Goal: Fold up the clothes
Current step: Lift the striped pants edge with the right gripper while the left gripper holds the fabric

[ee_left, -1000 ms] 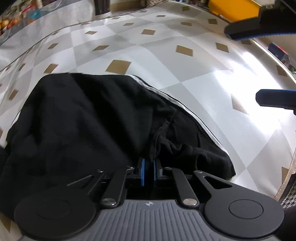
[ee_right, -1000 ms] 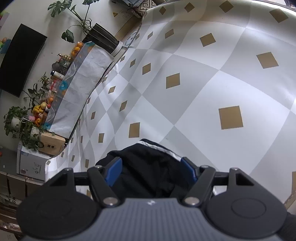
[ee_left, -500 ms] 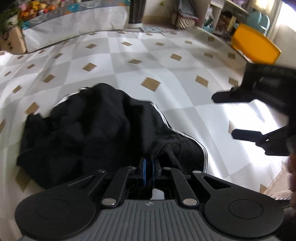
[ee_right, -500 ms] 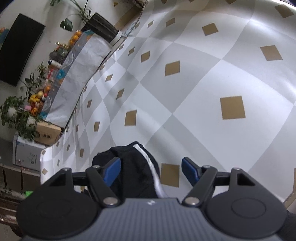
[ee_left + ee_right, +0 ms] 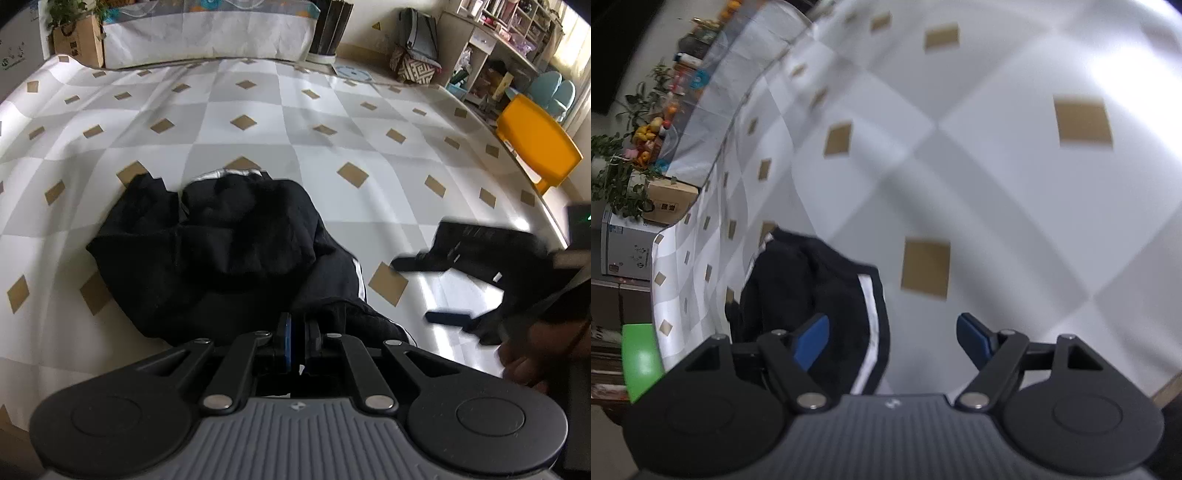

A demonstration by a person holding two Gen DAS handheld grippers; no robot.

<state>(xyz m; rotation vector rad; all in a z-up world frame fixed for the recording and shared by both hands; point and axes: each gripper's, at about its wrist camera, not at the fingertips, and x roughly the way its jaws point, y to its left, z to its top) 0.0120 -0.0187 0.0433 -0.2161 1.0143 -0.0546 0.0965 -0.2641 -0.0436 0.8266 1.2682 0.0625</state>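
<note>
Garment (image 5: 236,251): black, white-striped, now bunched on the checked tablecloth (image 5: 258,92); earlier spread flatter.
Left gripper (image 5: 295,341): clamped on near hem, since lifted back.
Right gripper (image 5: 892,341): jaws wide, empty, since drawn aside.
Implication: fold underway, judged.

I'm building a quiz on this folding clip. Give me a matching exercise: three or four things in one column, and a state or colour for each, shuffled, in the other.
Things:
1. left gripper
2. right gripper
3. black garment
4. chair

States or colours:
A. yellow-orange, beyond the table edge
B. crumpled on the checked tablecloth
C. open, holding nothing
D. shut on cloth

Pairs: 1-D, 2-C, 3-B, 4-A
</note>
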